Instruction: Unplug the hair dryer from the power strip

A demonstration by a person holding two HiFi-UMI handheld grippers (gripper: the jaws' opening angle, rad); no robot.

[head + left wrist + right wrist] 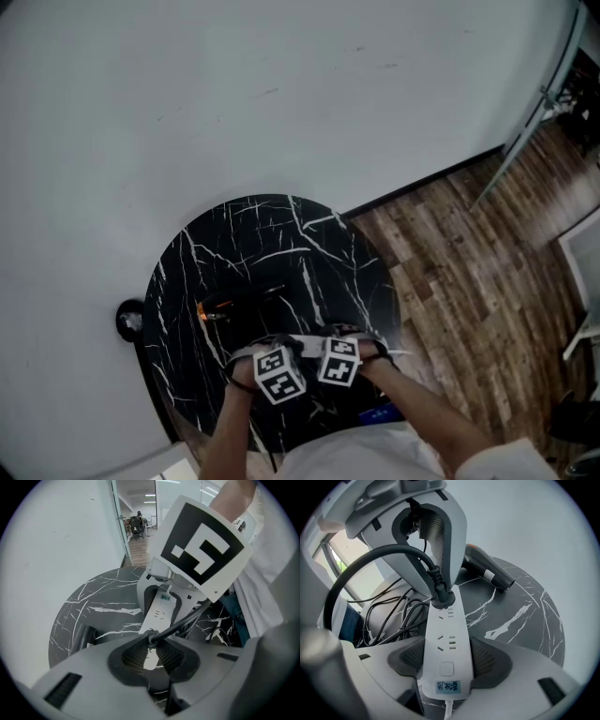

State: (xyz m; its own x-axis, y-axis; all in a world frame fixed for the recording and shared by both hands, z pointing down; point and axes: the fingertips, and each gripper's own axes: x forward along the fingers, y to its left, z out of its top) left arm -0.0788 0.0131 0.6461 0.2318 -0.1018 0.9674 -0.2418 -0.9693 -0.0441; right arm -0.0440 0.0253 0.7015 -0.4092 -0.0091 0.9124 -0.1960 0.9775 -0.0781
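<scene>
The right claw (446, 660) is clamped across the switch end of the white power strip (445, 639), one pad pressed to each long side. That grip looks meant to pin the strip flat on the black marbled tabletop (525, 616) so it cannot lift when the plug is pulled. At the far end of the strip, the left claw (151, 652) comes down steeply from above and is closed on the black plug (440, 595). Its ribbed pads pinch the plug body just above the socket rather than the cord (361, 566), which arcs away to the side. Gripping the plug body puts the pull straight along the pins and spares the cord. The plug appears still seated in the end socket, so the pull itself seems not yet done. The hair dryer (487, 571) lies on its side on the tabletop beyond the strip, well clear of both claws. A heap of loose cables (389, 613) rests beside the strip.
</scene>
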